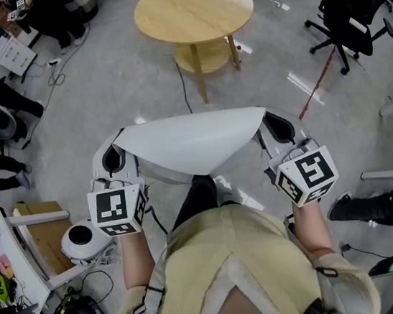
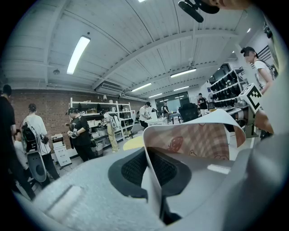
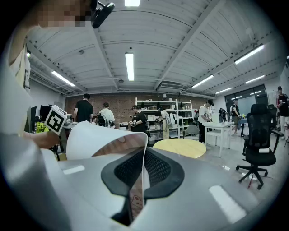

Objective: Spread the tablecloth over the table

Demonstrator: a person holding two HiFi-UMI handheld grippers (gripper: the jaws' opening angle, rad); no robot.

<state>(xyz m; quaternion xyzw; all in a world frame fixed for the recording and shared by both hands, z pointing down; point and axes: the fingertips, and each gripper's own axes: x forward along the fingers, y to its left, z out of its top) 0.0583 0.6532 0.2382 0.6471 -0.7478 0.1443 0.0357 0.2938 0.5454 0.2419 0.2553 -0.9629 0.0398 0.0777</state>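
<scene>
A white tablecloth (image 1: 194, 142) hangs stretched between my two grippers in front of the person's body. Its patterned underside (image 2: 194, 140) shows in the left gripper view. My left gripper (image 1: 113, 158) is shut on the cloth's left corner, with the edge (image 2: 151, 180) pinched between the black pads. My right gripper (image 1: 277, 128) is shut on the right corner, the cloth edge (image 3: 135, 189) clamped between its pads. A round wooden table (image 1: 193, 9) stands farther ahead on the grey floor, apart from the cloth; it also appears as a yellow tabletop (image 3: 186, 147) in the right gripper view.
A black office chair (image 1: 344, 12) stands at the right; the same chair (image 3: 259, 144) shows in the right gripper view. Cables, bags and equipment (image 1: 1, 107) crowd the left side. Several people (image 2: 76, 131) stand by shelves at the back. A white desk (image 3: 221, 131) is beyond the table.
</scene>
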